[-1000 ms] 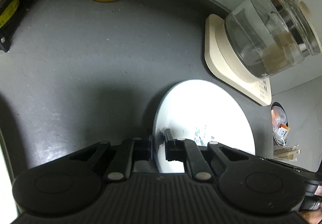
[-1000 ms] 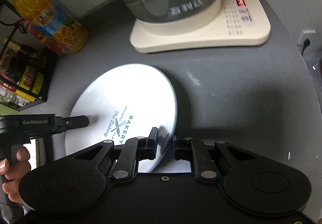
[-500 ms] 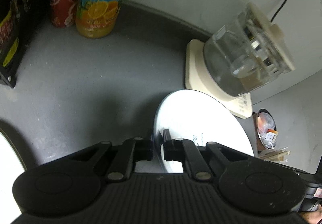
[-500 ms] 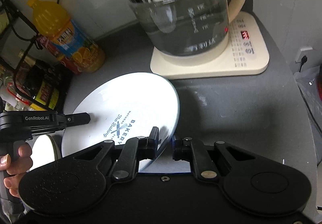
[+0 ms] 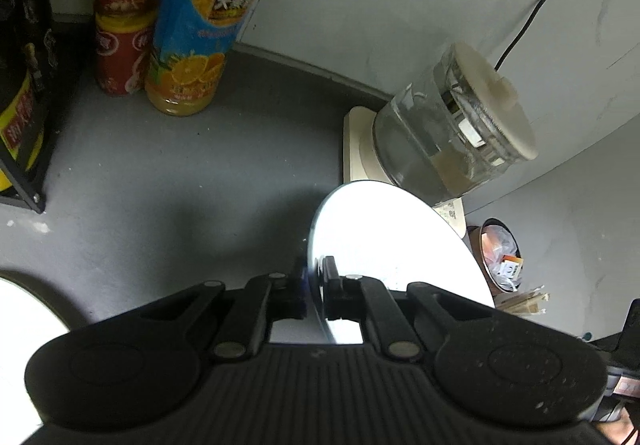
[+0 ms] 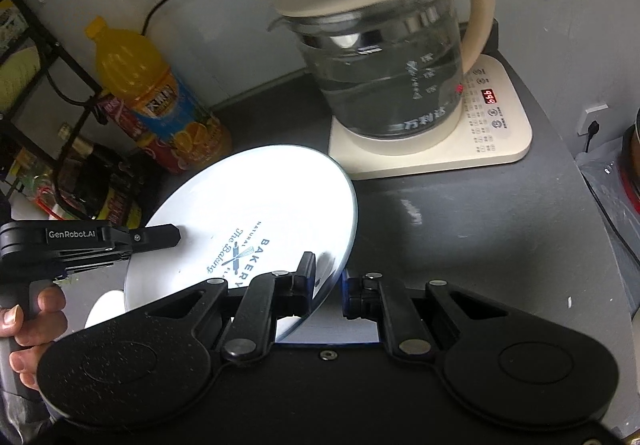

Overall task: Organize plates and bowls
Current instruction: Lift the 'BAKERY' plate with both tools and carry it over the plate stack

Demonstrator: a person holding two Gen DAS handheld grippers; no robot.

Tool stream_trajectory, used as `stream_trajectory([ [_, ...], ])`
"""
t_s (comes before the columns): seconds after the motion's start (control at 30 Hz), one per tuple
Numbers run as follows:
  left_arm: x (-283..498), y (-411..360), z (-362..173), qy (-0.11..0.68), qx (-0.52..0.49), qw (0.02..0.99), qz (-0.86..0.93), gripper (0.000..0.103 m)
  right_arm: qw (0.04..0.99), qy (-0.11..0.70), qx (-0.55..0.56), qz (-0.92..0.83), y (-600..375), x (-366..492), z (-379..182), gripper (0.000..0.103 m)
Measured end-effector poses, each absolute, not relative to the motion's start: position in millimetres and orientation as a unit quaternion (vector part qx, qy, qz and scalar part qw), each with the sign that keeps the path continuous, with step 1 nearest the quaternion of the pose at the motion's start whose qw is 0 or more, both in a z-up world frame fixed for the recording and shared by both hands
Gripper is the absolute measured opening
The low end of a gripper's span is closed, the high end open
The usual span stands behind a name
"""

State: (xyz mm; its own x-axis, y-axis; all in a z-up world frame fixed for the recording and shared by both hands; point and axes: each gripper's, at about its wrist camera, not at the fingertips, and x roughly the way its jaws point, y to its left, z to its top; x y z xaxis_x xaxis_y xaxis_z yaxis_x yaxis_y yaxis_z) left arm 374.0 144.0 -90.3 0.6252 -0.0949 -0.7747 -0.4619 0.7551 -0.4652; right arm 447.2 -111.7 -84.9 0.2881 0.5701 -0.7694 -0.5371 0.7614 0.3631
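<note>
While tilted, plate [image 6: 256,213] sits pinched by left gripper [image 5: 314,285] and right gripper [image 6: 326,279].

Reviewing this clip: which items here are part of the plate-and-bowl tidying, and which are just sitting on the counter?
In the job:
- white plate, tilted, off the counter
- left hand-held gripper, shut on its rim
- right hand-held gripper, straddling the opposite rim, a gap showing on one side

Just sitting there:
- glass kettle on its base
- orange juice bottle
- red can

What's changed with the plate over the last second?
The white round "Bakery" plate has been lifted off the grey counter and tilted; another white dish has come into view below. Left tongs and right tongs stay clamped on its rim.
</note>
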Motion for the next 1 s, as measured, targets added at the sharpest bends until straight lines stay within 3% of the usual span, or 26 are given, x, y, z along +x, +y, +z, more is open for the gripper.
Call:
stream_trajectory([
  [1.0,245.0,230.2,-96.7,0.418,-0.356,0.823,0.147,0.005,0.786,0.495,-0.012,0.371,-14.9,342.2,-93.2,0.013],
])
